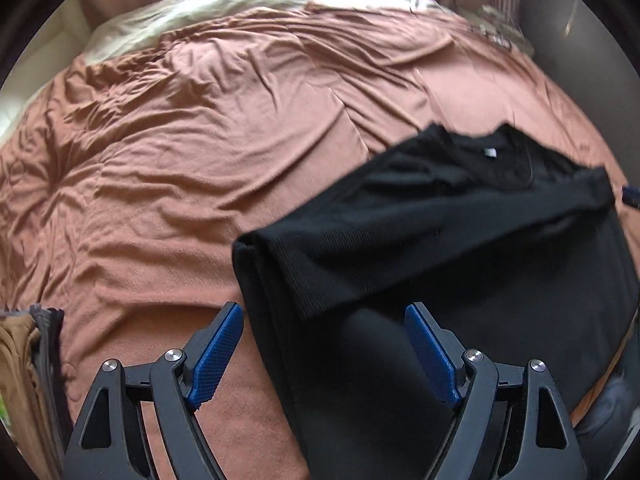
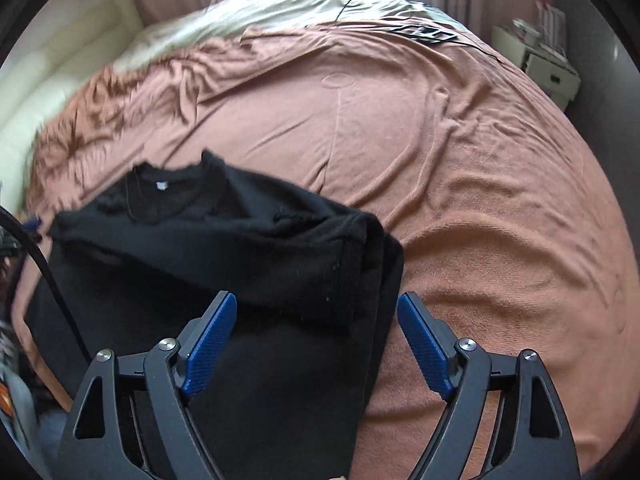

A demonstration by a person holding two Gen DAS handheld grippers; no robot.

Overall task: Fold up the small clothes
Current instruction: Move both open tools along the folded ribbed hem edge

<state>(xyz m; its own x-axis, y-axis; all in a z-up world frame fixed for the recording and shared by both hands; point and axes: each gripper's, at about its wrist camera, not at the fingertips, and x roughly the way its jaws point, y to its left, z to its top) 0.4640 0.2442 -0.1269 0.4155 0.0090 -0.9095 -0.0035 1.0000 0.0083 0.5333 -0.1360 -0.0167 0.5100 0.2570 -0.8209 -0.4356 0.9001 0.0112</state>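
A black sweater [image 1: 460, 248] lies on the pink-brown bedspread [image 1: 200, 152], its collar with a white tag pointing away and both sleeves folded across the body. My left gripper [image 1: 324, 350] hovers open over the sweater's left folded edge, nothing between its blue pads [image 1: 216, 356]. In the right wrist view the same sweater [image 2: 224, 264] fills the lower left. My right gripper [image 2: 316, 344] is open above its right folded edge, the left pad [image 2: 210, 340] over black cloth and the right pad over the bedspread [image 2: 460, 200].
A pile of brown and grey clothes [image 1: 28, 380] sits at the bed's near left edge. White bedding [image 2: 256, 16] lies at the far end, with black cables [image 2: 424, 34] on the cover. A white bedside cabinet [image 2: 540, 60] stands far right.
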